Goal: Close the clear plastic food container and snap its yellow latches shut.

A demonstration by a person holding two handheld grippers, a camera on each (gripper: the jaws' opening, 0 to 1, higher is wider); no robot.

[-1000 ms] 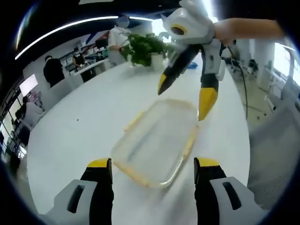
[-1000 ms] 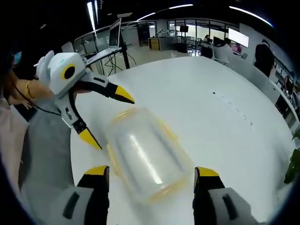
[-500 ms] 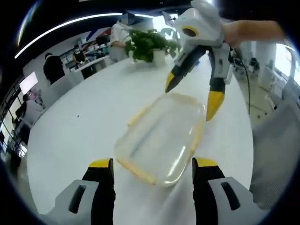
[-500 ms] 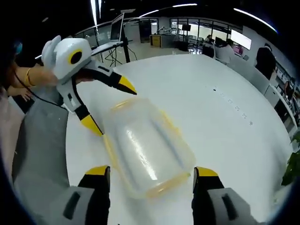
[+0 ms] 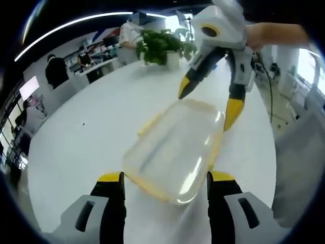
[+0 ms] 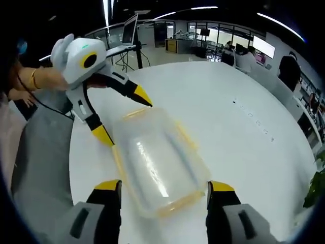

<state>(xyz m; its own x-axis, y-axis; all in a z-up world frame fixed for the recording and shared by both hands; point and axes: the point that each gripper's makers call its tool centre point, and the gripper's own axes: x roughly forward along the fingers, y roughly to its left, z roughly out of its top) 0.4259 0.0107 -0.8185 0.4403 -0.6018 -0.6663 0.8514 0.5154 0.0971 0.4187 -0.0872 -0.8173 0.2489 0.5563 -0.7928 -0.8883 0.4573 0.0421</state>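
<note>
A clear plastic food container with its lid on and yellow latches along its edges lies on the white table. My left gripper stands open at its near end, jaws to either side of it. The right gripper hovers open over the far end. In the right gripper view the container lies between my right gripper's open jaws, and the left gripper is open at the container's far end. A yellow latch sticks out beside the left gripper's tip.
A potted plant stands at the table's far edge. People stand around desks beyond it. A grey chair is at the table's right side. A person's hand holds the left gripper near the table edge.
Both grippers have closed in on the container a little, which now sits nearer in both views. The container itself stays on the table.
</note>
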